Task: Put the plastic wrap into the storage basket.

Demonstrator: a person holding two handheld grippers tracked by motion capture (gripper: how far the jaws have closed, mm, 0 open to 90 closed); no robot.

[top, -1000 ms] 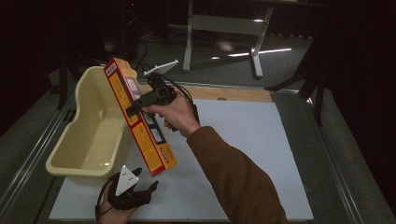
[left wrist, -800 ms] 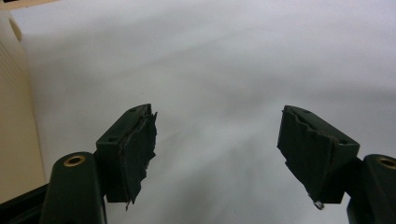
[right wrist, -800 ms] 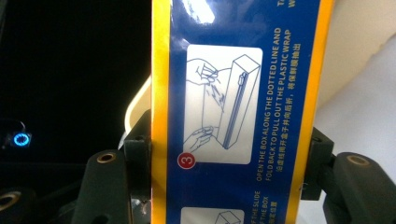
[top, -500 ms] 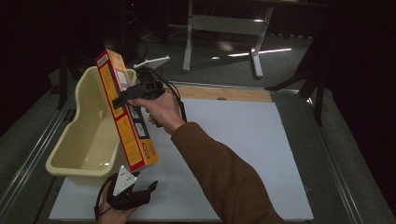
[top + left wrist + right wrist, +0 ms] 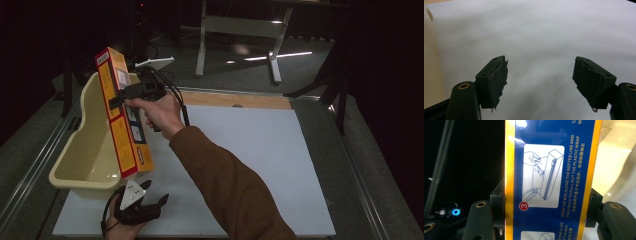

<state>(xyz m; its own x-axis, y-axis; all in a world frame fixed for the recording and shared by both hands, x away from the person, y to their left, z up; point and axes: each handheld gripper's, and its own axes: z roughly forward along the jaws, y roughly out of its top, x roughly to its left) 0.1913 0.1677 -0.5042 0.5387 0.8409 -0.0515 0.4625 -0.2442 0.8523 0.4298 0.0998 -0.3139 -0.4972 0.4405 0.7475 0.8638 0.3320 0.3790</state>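
Over the cream tub (image 5: 82, 160), the right gripper (image 5: 131, 92) pinches a plastic-wrap box (image 5: 122, 112) mid-carry (left gripper (image 5: 137, 207) idle, jaws spread), so lowering it inside likely follows.

The plastic wrap box (image 5: 552, 180) runs past the right gripper view's top and bottom edges.

A dim room: the white surface (image 5: 260, 165) with a wooden strip (image 5: 235, 100) along its far edge. Beyond it, a grey floor (image 5: 240, 60) catching light streaks, and a white metal stand (image 5: 240, 25) in darkness.
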